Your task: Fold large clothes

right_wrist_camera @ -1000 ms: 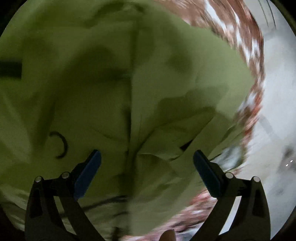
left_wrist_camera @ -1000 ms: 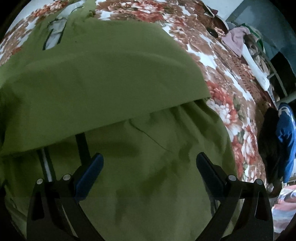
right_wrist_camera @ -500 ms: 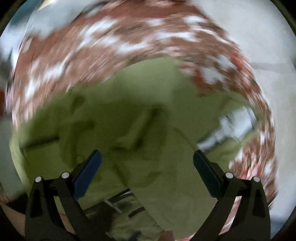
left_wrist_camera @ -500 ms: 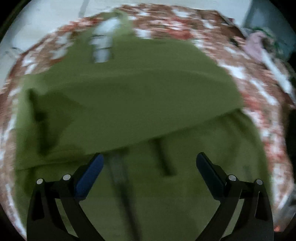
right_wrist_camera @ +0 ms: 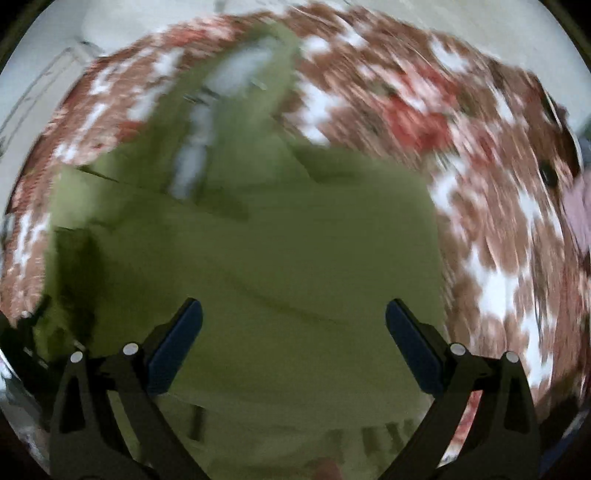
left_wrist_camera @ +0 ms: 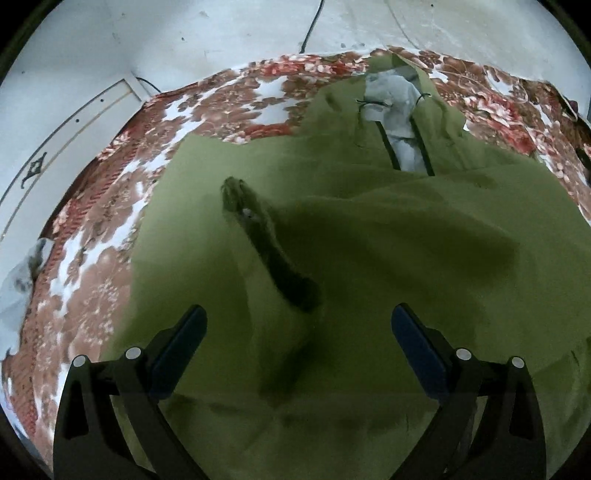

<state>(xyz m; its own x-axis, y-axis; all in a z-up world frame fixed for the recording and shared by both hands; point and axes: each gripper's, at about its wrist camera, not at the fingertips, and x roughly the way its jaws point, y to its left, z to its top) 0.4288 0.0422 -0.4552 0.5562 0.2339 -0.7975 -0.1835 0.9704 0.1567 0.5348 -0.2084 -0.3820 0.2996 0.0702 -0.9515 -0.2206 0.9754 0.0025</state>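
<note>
One olive-green jacket lies spread on a bed covered by a red, brown and white floral bedspread. Its long axis runs away from both cameras, the collar end with pale grey lining pointing toward the far wall. A folded layer drapes across its middle. The left claw hovers over the near part of the jacket, jaws wide apart and holding nothing. The right claw, in a motion-blurred view, likewise gapes empty above the green cloth.
</note>
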